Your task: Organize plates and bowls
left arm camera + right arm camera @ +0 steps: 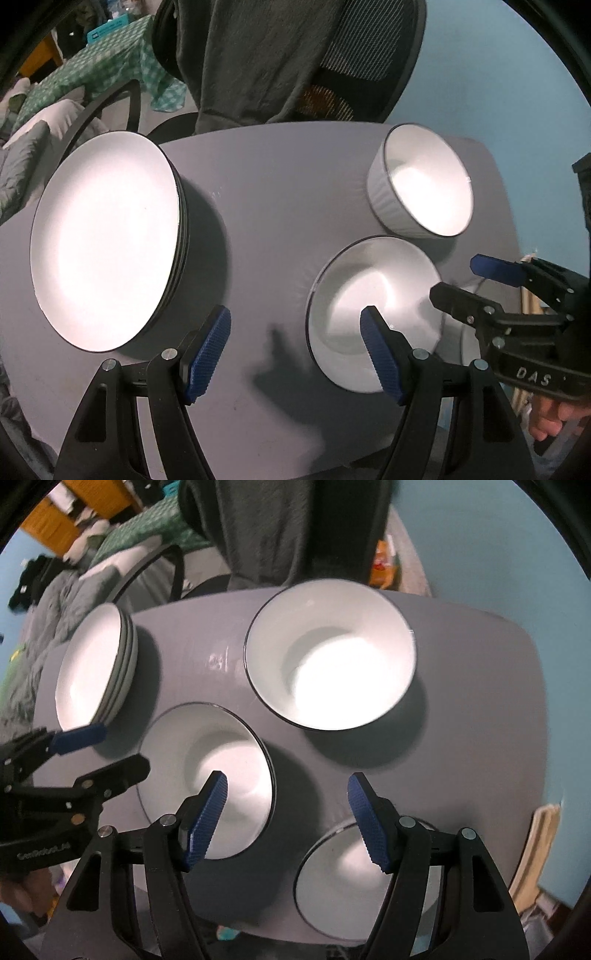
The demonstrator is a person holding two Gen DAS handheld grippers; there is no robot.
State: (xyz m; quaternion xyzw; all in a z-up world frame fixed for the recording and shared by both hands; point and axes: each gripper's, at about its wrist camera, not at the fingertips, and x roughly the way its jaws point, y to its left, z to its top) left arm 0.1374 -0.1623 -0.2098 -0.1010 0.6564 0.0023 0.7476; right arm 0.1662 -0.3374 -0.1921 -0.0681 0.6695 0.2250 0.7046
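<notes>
A stack of white plates [107, 236] with dark rims sits at the table's left; it also shows in the right wrist view [94, 664]. Three white bowls stand separately: a far one [424, 184] [332, 657], a middle one [373, 310] [210, 775], and a near-right one [354, 882]. My left gripper [295, 347] is open and empty, between the plates and the middle bowl. My right gripper [286, 819] is open and empty, above the gap between the middle and near bowls. Each gripper shows in the other's view [465, 280] [107, 749].
The grey table [280, 206] [461, 709] carries all the dishes. A black office chair draped with a dark garment [280, 59] stands behind it. A bed with green checked cloth [92, 70] lies far left. The blue wall [498, 81] is at the right.
</notes>
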